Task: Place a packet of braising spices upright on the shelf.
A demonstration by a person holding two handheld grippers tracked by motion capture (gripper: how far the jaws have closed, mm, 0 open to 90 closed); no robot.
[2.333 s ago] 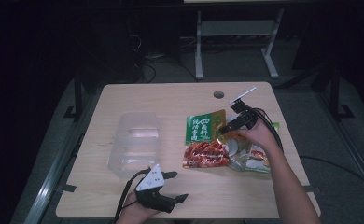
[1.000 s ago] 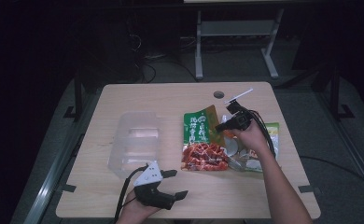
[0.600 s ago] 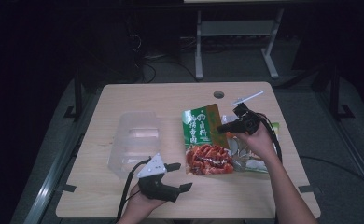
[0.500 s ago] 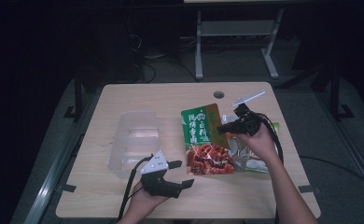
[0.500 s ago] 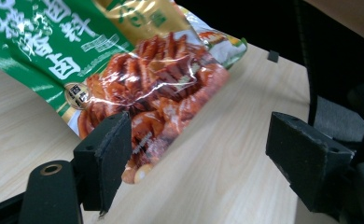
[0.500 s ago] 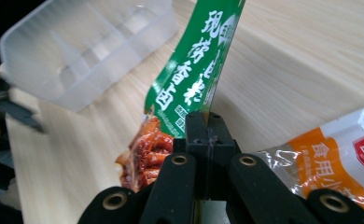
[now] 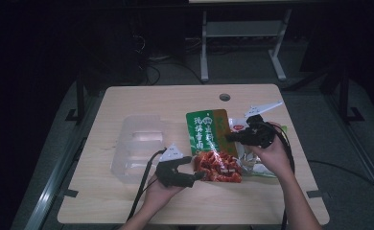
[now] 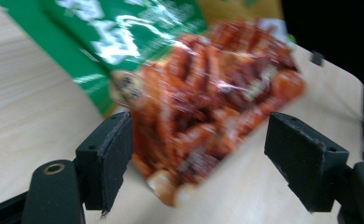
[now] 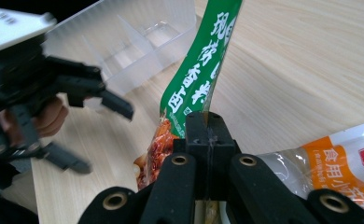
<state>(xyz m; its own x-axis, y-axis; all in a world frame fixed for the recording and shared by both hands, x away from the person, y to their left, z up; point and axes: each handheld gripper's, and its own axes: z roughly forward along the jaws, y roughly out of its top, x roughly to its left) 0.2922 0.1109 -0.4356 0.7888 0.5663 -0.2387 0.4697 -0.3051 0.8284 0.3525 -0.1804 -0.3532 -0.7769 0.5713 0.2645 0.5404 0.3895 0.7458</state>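
With the right gripper (image 9: 203,140) clamped on the green-and-red snack bag (image 7: 209,143) lifted off the worktop (image 7: 127,103), centre the wide-open left gripper (image 8: 199,154) jaws around its lower end before closing

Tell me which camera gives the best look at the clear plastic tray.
The high view: the whole clear plastic tray shows there, lying on the table left of the green and red snack bag. The right gripper view catches its divided compartments at an angle, partly behind the left gripper.
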